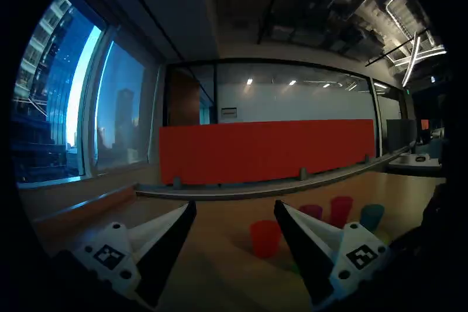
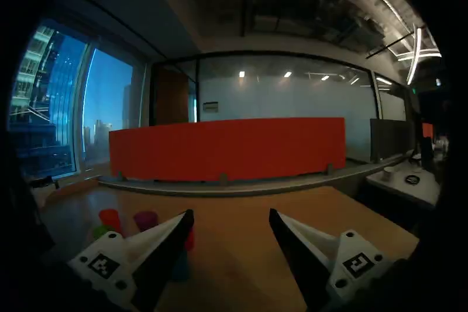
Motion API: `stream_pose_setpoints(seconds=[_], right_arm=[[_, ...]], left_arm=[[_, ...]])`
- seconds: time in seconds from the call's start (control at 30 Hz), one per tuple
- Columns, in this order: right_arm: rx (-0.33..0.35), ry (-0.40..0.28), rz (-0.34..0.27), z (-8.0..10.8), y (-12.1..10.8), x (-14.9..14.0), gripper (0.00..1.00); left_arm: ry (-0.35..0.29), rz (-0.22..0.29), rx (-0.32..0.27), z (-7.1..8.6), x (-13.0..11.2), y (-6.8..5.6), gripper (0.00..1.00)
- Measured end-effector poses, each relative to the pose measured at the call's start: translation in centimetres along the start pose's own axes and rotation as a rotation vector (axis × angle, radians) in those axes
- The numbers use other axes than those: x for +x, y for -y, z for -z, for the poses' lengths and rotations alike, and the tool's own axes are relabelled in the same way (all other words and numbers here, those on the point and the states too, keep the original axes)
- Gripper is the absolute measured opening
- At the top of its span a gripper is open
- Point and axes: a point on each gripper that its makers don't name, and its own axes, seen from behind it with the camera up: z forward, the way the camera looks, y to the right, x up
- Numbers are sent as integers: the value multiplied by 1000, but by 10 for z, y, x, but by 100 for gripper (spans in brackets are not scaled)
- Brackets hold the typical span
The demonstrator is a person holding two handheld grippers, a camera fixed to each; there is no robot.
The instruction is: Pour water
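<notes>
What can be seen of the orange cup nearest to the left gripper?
The orange cup looks like plastic, tapered, upright, mouth up. It stands on the wooden table, in front of three other cups and apart from them. Nothing touches it: the open left gripper is short of it. Its contents are hidden.

Both spread wide with nothing gripped: the left claw (image 1: 234, 204) points forward roughly level, fingers (image 1: 158, 236) white with black inner faces, and the right claw (image 2: 230, 212) sits in the same pose.
</notes>
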Motion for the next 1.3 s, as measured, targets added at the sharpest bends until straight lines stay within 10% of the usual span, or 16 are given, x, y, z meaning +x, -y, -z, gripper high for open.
stream_pose_setpoints(seconds=[1.3], right_arm=[[-60,45,26,-5,-12,-10,100]], left_arm=[[64,39,28,-16,-71,27,99]])
